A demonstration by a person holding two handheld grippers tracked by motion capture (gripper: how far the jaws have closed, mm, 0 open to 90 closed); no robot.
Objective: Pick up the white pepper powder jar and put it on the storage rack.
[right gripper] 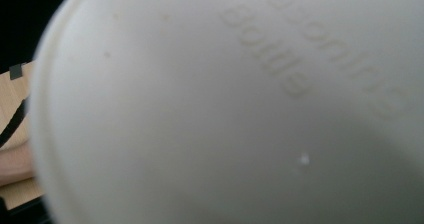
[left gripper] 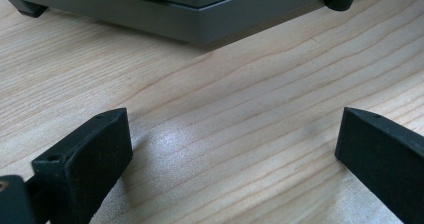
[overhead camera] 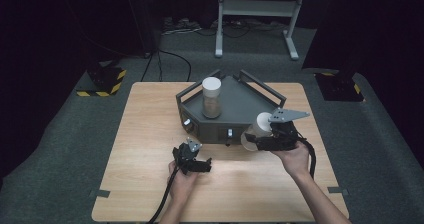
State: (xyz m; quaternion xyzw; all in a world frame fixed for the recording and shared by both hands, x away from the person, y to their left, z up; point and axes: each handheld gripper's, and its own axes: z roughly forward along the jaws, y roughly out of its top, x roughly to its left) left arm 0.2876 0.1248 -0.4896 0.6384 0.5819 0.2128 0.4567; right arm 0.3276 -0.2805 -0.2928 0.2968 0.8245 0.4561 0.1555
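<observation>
Gripping a white bottle (overhead camera: 259, 128), the right tool (overhead camera: 256, 143) hangs above the table (overhead camera: 150, 129) near its right edge, just in front of the right front corner of a grey angular case (overhead camera: 240, 115). The tool's black body lies roughly level, pointing toward the left edge, with its grey three-cornered plate (overhead camera: 287, 115) on top and a hand (overhead camera: 295, 156) behind it. The bottle lies tilted on its side in the grip, its round end turned toward the near left. In the right gripper view that pale surface (right gripper: 225, 114) sits very close to the camera, with faint raised lettering across it — the lower word reads "Bottle".

A second bottle (overhead camera: 211, 98) stands upright on top of the grey case, toward its left rear, white cap up and brownish contents showing through the lower part. The case sits at the middle of the table's far half, with dark handles along its back edges and small knobs on its front face.

The left tool (overhead camera: 202, 165) rests low near the middle of the table, in front of the case and well apart from the right one. Its jaws stand wide apart with nothing between them — the left gripper view shows bare wood grain (left gripper: 235, 134) between the two black fingers (left gripper: 85, 169) and the lower edge of the case (left gripper: 200, 19) beyond.
</observation>
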